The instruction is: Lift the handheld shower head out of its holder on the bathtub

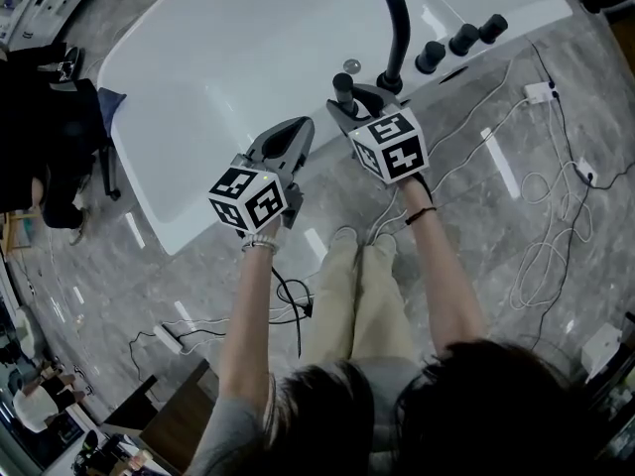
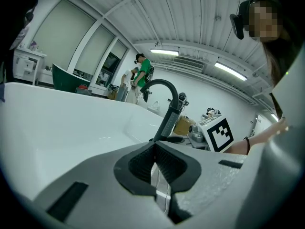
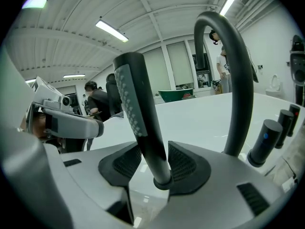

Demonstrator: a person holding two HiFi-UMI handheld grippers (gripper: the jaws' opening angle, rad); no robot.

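White bathtub (image 1: 248,58) fills the upper head view. A black curved tap (image 1: 399,28) stands on its rim. The shower head (image 3: 138,109) stands upright in its holder on that rim, between the right claw's (image 3: 155,162) parted, unclamped pads. The left claw (image 2: 153,165) is closed together, empty.

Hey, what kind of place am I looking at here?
Probably a test lab or showroom, not a home bathroom: a white bathtub stands alone on an open floor, loose cables trail around it, and people stand under strip lights behind.
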